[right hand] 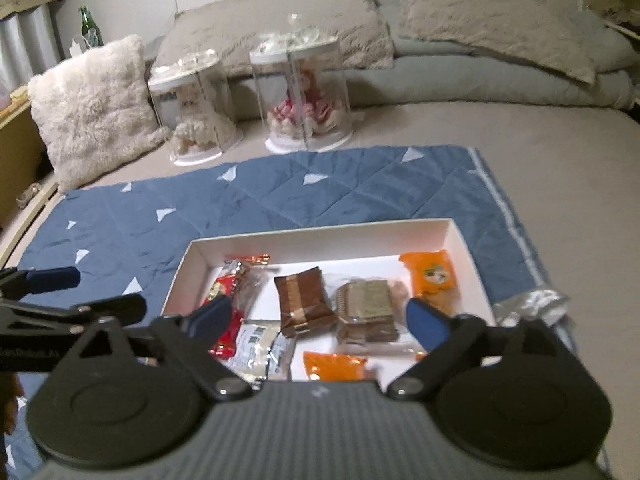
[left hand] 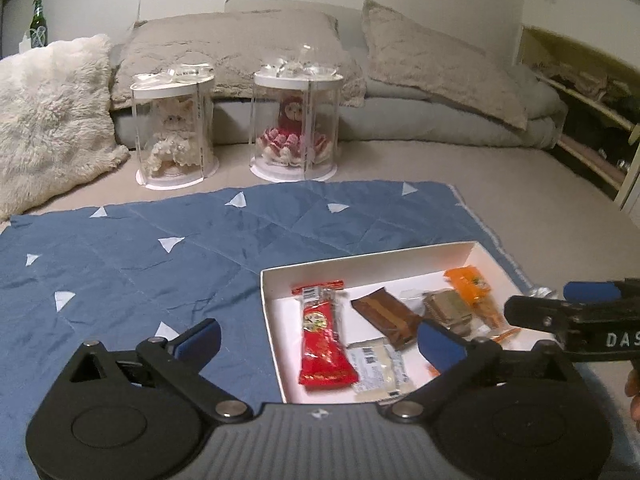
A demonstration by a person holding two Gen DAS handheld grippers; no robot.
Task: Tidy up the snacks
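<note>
A shallow white box [left hand: 360,264] lies on a blue quilted mat [left hand: 140,248]. Inside it are a red snack pack [left hand: 324,344], a brown pack [left hand: 386,314], a white pack [left hand: 378,368], a clear pack of grey-gold wafers [left hand: 448,310] and an orange pack [left hand: 472,288]. My left gripper [left hand: 320,340] hovers open above the box's left part, holding nothing. In the right wrist view the box [right hand: 320,236] also holds a second orange pack [right hand: 334,364]. My right gripper [right hand: 320,316] hangs open and empty over the brown pack [right hand: 304,300] and the wafers [right hand: 366,304].
A crumpled silver wrapper [right hand: 528,304] lies just outside the box's right edge. Two clear cylinders with dolls [left hand: 174,132] [left hand: 296,124] stand behind the mat, with a fluffy cushion [left hand: 48,112] at the left and pillows [left hand: 440,64] behind. A green bottle [left hand: 38,24] stands far left.
</note>
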